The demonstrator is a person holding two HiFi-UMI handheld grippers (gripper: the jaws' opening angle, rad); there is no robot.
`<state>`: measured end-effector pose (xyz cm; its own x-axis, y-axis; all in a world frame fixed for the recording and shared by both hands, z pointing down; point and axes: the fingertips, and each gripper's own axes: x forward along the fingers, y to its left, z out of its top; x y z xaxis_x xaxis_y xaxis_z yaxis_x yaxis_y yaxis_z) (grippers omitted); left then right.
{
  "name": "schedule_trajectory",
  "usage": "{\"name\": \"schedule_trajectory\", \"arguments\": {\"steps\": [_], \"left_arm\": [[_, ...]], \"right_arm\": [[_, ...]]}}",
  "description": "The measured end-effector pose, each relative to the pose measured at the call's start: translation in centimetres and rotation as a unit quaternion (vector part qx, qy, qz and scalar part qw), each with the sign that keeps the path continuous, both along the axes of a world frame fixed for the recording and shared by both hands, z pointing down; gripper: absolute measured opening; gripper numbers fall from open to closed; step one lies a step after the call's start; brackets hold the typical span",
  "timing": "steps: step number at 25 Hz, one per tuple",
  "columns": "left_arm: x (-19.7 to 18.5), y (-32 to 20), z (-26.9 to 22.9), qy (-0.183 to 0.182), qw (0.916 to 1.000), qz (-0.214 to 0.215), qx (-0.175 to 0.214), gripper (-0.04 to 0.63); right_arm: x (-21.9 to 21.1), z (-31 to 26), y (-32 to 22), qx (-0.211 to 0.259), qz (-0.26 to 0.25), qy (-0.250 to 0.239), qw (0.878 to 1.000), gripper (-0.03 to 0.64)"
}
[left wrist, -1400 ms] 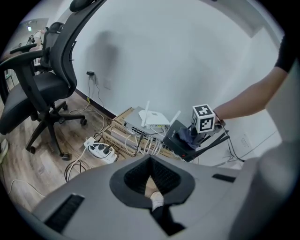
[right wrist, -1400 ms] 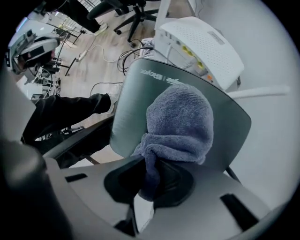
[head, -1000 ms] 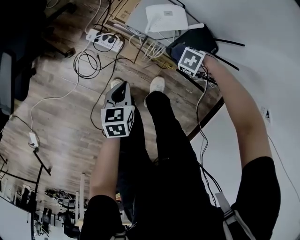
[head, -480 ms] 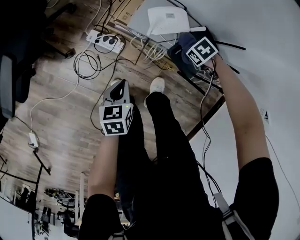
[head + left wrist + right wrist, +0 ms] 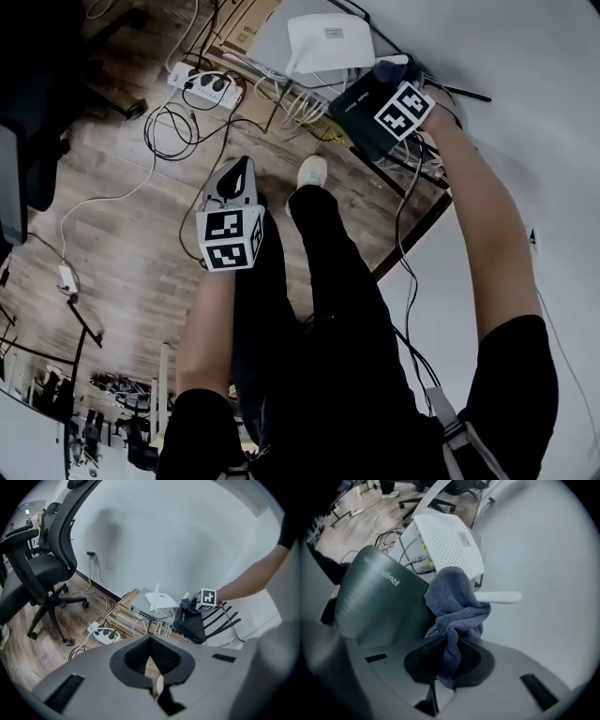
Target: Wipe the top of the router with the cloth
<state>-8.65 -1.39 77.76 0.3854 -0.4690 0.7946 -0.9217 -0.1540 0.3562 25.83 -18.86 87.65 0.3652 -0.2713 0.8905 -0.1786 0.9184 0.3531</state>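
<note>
The blue cloth is pinched by the right gripper and laid against the black router for wiping; the left gripper, closed and empty, is held aside.

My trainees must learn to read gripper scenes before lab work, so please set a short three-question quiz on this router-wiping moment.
1. What does the right gripper clamp between its jaws?
2. True or false: the left gripper holds a second cloth.
3. The clamped thing hangs closest to: A) the black router B) the office chair C) the power strip.

Key: 1, the blue-grey cloth. 2, false: its jaws are together with nothing between them. 3, A.
</note>
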Motion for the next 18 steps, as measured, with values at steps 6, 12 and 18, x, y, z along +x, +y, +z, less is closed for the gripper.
{"name": "schedule_trajectory", "arguments": {"steps": [6, 12, 18], "left_arm": [[1.7, 0.0, -0.1, 0.003, 0.9999, 0.009, -0.005, -0.006], [3.3, -0.5, -0.2, 0.005, 0.9999, 0.016, -0.002, -0.006], [4.3, -1.0, -0.5, 0.006, 0.9997, 0.023, 0.006, -0.006]], "right_arm": [[1.4, 0.0, -2.0, 0.007, -0.095, 0.049, 0.994, 0.023], [2.3, 0.1, -1.3, -0.031, -0.059, 0.038, 0.997, 0.023], [3.9, 0.1, 2.9, -0.127, -0.030, 0.056, 0.990, 0.023]]}}
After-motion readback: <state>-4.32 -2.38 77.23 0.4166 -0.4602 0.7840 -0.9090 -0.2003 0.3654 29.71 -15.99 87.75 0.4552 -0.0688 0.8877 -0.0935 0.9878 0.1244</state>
